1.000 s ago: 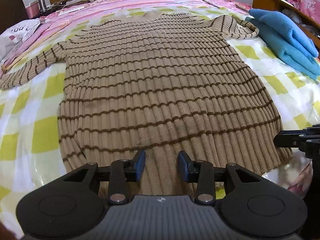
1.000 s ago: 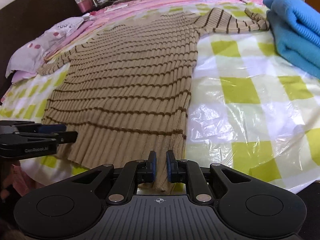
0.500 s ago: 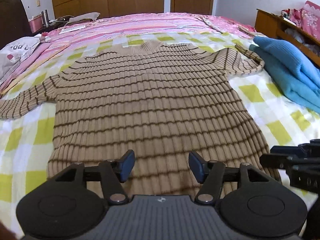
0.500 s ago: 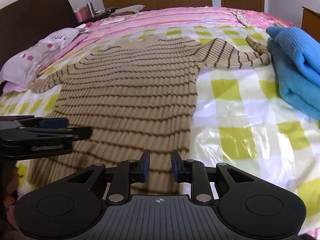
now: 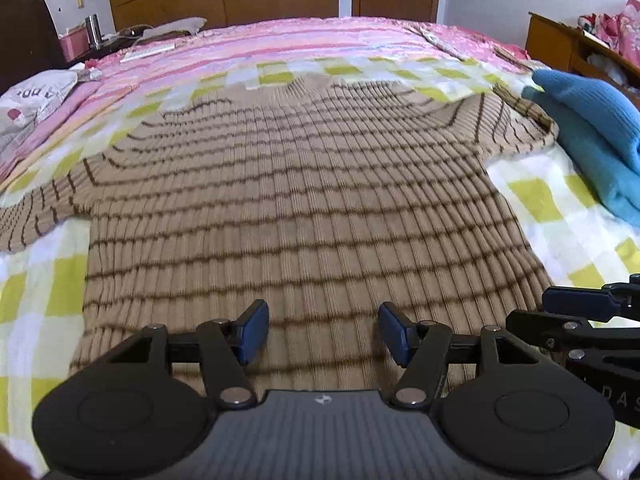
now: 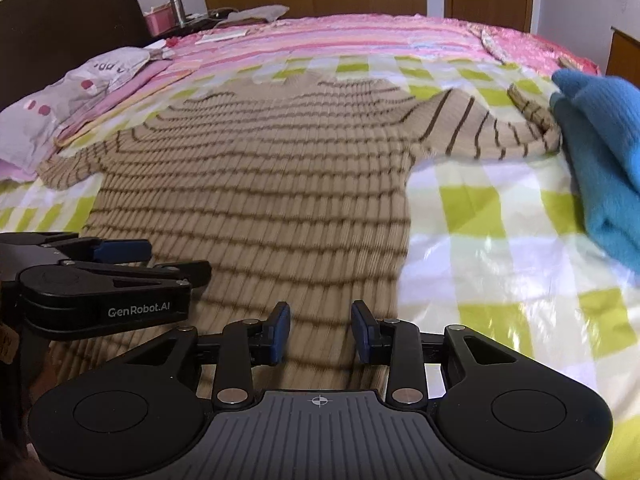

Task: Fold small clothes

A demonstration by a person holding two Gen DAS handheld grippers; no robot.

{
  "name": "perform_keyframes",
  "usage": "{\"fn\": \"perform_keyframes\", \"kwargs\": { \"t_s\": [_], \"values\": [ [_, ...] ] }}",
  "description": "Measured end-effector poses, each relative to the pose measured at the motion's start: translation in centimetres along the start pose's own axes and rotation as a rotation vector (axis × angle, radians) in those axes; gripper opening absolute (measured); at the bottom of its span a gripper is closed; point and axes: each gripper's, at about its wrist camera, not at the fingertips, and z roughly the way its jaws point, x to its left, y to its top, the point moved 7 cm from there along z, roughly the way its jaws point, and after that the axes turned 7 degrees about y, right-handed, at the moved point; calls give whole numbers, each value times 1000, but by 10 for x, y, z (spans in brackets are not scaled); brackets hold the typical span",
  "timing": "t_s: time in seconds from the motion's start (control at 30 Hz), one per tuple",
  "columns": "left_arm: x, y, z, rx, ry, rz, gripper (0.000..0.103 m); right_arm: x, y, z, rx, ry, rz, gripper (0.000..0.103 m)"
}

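The left gripper (image 5: 323, 332) points forward and downward, its jaws standing wide apart with nothing pressed between the blue pads (image 5: 252, 332); they have just been opening. The right gripper (image 6: 320, 334) sits just beside it at the same tilt, its jaws parted by a narrower gap, also just opening and gripping nothing. Each shows side-on at the edge of the other's view.

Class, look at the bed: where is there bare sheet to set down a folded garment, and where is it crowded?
Bare checked sheet lies between the striped sweater and the blue garment, and beside the sweater's other flank. It is crowded where the sleeve end meets the blue garment.
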Motion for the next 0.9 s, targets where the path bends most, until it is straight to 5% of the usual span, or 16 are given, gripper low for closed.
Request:
{"fn": "perform_keyframes", "kwargs": {
  "t_s": [0.4,0.9],
  "values": [
    [1,46,20,-49,-4,-67,72,-37,62,3,-64,-101,-14,37],
    [-39,90,69,-48,-87,-84,72,-177,167,45,-121,-334,69,37]
  ]
}}
